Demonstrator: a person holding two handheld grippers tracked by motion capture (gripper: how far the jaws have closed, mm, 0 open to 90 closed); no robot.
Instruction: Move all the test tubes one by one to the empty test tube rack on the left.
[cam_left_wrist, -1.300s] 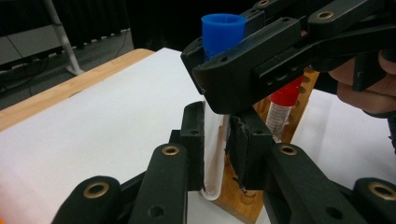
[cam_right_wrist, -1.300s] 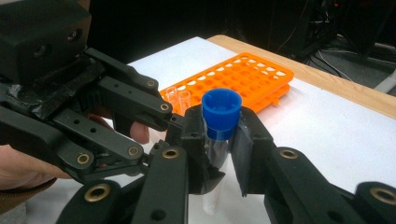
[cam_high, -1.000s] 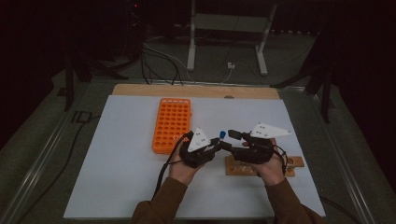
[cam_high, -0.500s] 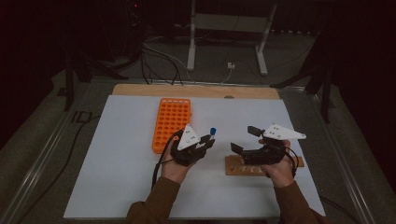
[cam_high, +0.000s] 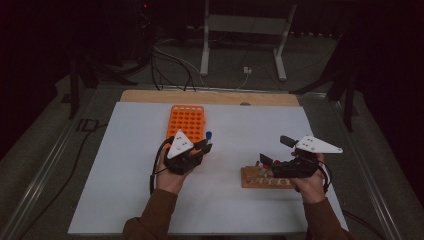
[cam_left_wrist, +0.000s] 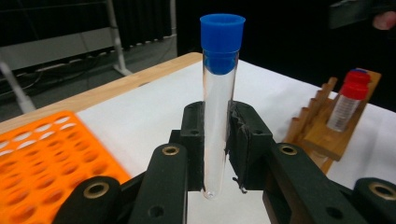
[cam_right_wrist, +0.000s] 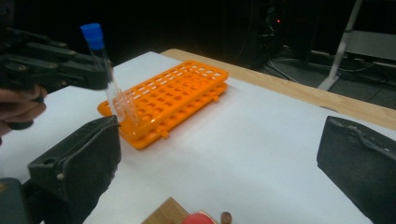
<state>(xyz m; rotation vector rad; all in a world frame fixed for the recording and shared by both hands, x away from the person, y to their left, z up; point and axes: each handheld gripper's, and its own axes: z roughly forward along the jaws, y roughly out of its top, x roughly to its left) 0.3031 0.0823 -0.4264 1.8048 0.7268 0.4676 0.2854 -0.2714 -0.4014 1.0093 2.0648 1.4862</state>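
Observation:
My left gripper (cam_high: 202, 145) is shut on a clear test tube with a blue cap (cam_high: 208, 135), held upright just in front of the orange tube rack (cam_high: 186, 121). In the left gripper view the pads (cam_left_wrist: 243, 140) pinch the tube (cam_left_wrist: 217, 116) near its lower end. My right gripper (cam_high: 276, 150) hovers over the wooden rack (cam_high: 265, 177). Its jaws have just been opening and now stand wide apart (cam_right_wrist: 219, 163) with nothing between them. From the right gripper view the tube (cam_right_wrist: 105, 70) stands in front of the orange rack (cam_right_wrist: 173, 100).
A red-capped tube (cam_left_wrist: 348, 100) stands in the stepped wooden rack (cam_left_wrist: 327, 130). A white sheet (cam_high: 125, 190) covers the table, with a wooden strip (cam_high: 210, 97) along the far edge. Cables and a metal stand lie on the dark floor beyond.
The two grippers, close together at the tube a second ago, have drawn apart. The left carried the tube leftward near the orange rack; the right drew back right and opened.

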